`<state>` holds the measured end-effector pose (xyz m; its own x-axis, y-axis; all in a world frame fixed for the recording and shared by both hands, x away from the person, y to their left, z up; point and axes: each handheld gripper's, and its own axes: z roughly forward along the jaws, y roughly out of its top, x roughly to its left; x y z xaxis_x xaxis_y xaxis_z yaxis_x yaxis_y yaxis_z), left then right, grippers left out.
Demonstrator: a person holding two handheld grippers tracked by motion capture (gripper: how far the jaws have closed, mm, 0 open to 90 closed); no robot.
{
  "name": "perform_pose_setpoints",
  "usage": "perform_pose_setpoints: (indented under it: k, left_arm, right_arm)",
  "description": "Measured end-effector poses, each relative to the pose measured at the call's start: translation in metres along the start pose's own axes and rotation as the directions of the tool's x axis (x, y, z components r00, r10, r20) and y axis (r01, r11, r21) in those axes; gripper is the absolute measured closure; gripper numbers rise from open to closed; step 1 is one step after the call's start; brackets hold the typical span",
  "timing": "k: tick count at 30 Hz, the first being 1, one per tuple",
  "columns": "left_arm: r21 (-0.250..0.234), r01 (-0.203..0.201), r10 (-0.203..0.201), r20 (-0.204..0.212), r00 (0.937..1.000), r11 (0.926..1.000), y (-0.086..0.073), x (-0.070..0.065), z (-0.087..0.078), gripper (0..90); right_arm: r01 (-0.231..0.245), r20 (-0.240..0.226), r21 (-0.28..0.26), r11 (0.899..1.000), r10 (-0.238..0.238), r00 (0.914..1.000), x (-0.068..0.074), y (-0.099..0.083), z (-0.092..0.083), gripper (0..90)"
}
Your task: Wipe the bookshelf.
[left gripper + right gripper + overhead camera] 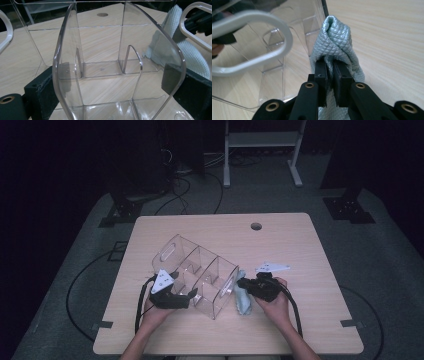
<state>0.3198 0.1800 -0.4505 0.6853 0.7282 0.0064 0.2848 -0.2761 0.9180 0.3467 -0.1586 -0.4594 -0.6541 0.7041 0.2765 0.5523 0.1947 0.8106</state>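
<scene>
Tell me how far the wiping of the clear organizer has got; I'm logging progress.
Done: both grips look set. The left gripper has its fingers on either side of a wall of the clear organizer, seemingly steadying it, and the right gripper is shut on the pale blue cloth. In hand: the cloth sits just beside the organizer's end wall. Left: likely the wiping itself, as the cloth hasn't entered any compartment.

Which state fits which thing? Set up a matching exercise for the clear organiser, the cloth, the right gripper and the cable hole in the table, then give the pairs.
Things:
1. clear organiser
2. cloth
3. right gripper
4. cable hole

States:
A. pale blue, bunched up
B. at the table's far edge
C. lying tipped over, see-through, with dividers
D. jaws shut on fabric

Pairs: 1-C, 2-A, 3-D, 4-B
</scene>
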Motion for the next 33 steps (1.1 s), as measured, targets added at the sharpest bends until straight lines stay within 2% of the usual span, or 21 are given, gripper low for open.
perform_pose_setpoints:
  k: [2, 5, 7, 12, 13, 16, 19, 22, 26, 28, 33]
  left_arm:
    - [0.003, -0.002, 0.002, -0.003, 1.0000, 1.0000, 0.001, -0.001, 0.000, 4.8]
    - [0.001, -0.001, 0.001, -0.003, 1.0000, 1.0000, 0.000, -0.001, 0.000, 4.7]
    - [0.002, -0.001, 0.001, -0.002, 1.0000, 1.0000, 0.000, -0.001, 0.000, 4.7]
    - [0.002, 0.000, 0.000, -0.001, 1.0000, 1.0000, 0.000, 0.000, 0.000, 4.6]
    - [0.002, 0.000, 0.000, -0.001, 1.0000, 1.0000, 0.000, 0.000, 0.000, 4.5]
    - [0.002, 0.001, -0.001, -0.003, 1.0000, 1.0000, 0.000, -0.001, 0.000, 4.5]
    - [0.002, -0.001, 0.001, -0.002, 1.0000, 1.0000, 0.000, -0.001, 0.001, 4.5]
    - [0.001, 0.000, 0.000, -0.002, 1.0000, 1.0000, 0.001, -0.001, 0.001, 4.4]
    - [0.001, 0.003, -0.003, -0.003, 1.0000, 1.0000, 0.000, 0.000, 0.000, 4.3]
    - [0.002, 0.002, -0.002, -0.003, 1.0000, 1.0000, 0.000, -0.001, 0.001, 4.2]
    - [-0.001, 0.003, -0.003, -0.004, 1.0000, 1.0000, 0.000, -0.001, 0.001, 4.2]
  right_arm:
    - [-0.013, -0.009, -0.002, 1.000, 0.013, 0.9999, -0.002, -0.003, 0.002, 81.9]
    - [-0.044, -0.020, 0.039, 0.998, 0.045, 0.9988, -0.007, -0.011, 0.010, 81.9]
    - [-0.044, -0.020, 0.038, 0.998, 0.045, 0.9988, -0.006, -0.009, 0.009, 81.9]
    - [-0.019, -0.025, -0.015, 1.000, 0.018, 0.9995, 0.000, 0.005, -0.005, 81.9]
    - [-0.013, -0.026, -0.058, 0.998, 0.012, 0.9996, 0.002, 0.015, -0.013, 81.9]
    - [-0.013, -0.027, -0.080, 0.997, 0.010, 0.9996, 0.003, 0.022, -0.018, 81.9]
    - [-0.026, -0.037, -0.075, 0.997, 0.023, 0.9990, 0.001, 0.020, -0.016, 81.9]
    - [-0.036, -0.039, -0.047, 0.998, 0.035, 0.9987, -0.003, 0.015, -0.012, 81.9]
    - [-0.016, -0.036, -0.058, 0.998, 0.014, 0.9992, 0.002, 0.021, -0.016, 81.9]
    - [-0.004, -0.036, -0.081, 0.997, 0.001, 0.9994, 0.005, 0.030, -0.023, 81.9]
    - [-0.004, -0.051, -0.091, 0.996, 0.000, 0.9987, 0.008, 0.032, -0.026, 81.9]
